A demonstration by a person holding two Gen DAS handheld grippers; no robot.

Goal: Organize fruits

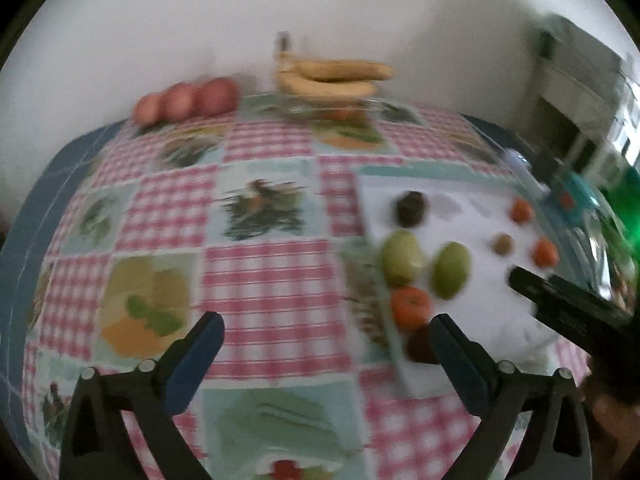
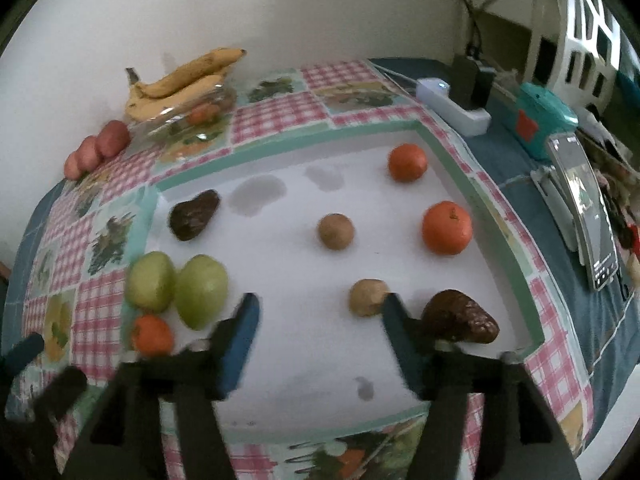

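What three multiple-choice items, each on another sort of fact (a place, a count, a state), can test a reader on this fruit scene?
1. Where do the bananas lie?
A. beside the wall, over a clear bowl
B. on the white sheet
C. between the jaws

2. How many oranges lie on the white sheet?
A. one
B. three
C. five

3. How does the right gripper stand?
A. shut on an avocado
B. open, holding nothing
C. shut on an orange

Key: 1 A, they rest at the table's far edge; 2 B, two at the right, one beside the green fruits; 3 B, only bare sheet between its fingers.
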